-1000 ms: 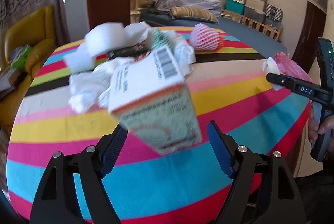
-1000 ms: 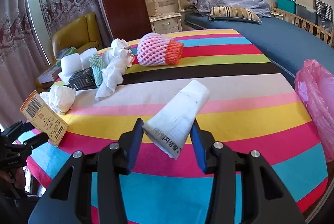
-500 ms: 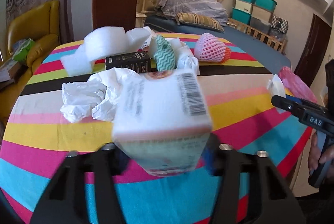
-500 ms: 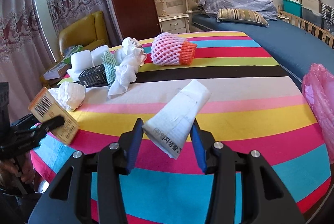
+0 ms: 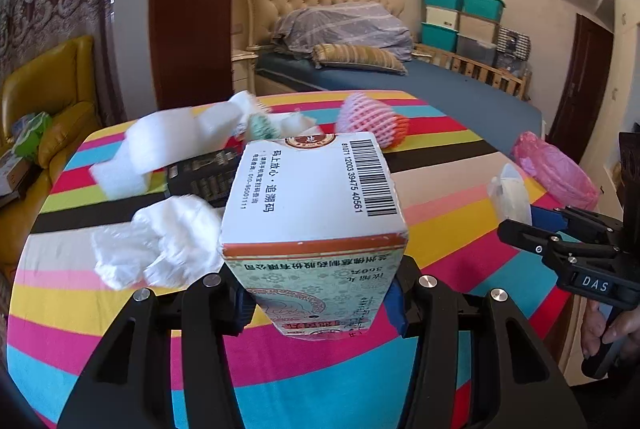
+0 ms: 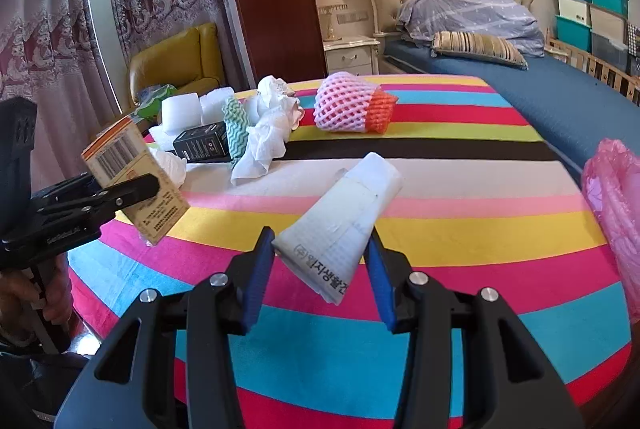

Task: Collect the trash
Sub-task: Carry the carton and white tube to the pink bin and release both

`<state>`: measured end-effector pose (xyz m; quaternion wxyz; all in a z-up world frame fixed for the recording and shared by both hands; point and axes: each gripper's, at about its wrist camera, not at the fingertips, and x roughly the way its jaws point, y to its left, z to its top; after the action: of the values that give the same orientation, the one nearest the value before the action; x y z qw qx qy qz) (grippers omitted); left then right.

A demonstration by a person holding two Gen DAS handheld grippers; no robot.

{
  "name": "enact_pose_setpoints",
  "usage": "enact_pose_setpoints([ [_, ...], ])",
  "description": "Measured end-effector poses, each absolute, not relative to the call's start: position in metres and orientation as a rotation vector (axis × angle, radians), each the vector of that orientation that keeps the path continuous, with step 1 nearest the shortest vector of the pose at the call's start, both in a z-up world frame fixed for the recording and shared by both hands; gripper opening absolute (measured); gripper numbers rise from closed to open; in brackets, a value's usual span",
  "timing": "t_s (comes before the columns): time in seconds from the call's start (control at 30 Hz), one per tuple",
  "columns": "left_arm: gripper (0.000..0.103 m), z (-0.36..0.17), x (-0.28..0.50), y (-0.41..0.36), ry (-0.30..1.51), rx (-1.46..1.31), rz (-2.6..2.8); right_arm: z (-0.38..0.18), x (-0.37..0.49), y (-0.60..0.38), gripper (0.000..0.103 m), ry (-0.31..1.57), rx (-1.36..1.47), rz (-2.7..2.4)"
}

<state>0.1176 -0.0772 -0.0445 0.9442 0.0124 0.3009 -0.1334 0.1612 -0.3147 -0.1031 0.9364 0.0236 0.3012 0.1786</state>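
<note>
Left gripper [image 5: 318, 303] clenched on the carton [image 5: 316, 225], frame centre, lifted off the striped table [image 5: 460, 229]; its lower end hidden behind the pads. Right gripper [image 6: 320, 267] grasping a flattened white tube [image 6: 340, 221], lower centre, also clear of the table. Pink bag [image 6: 616, 205] at right edge, cut off, contents unreadable. Further back, upper left: crumpled tissues [image 6: 264, 145], black box [image 6: 202, 145], foam blocks [image 6: 180, 111], pink fruit net [image 6: 346, 105]. Left view blurred there.
</note>
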Motion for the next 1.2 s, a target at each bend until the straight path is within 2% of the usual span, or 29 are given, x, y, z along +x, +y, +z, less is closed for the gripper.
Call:
enact_pose_setpoints([
  [0.77,0.048,-0.040,0.158,-0.211,0.577,0.082,-0.552,-0.091,0.142,-0.412,0.044,0.529,0.063,0.138],
  [1.2,0.048,-0.031,0.172,-0.313,0.537,0.168,-0.679,-0.086,0.134,-0.508,0.044,0.500,0.072,-0.059],
])
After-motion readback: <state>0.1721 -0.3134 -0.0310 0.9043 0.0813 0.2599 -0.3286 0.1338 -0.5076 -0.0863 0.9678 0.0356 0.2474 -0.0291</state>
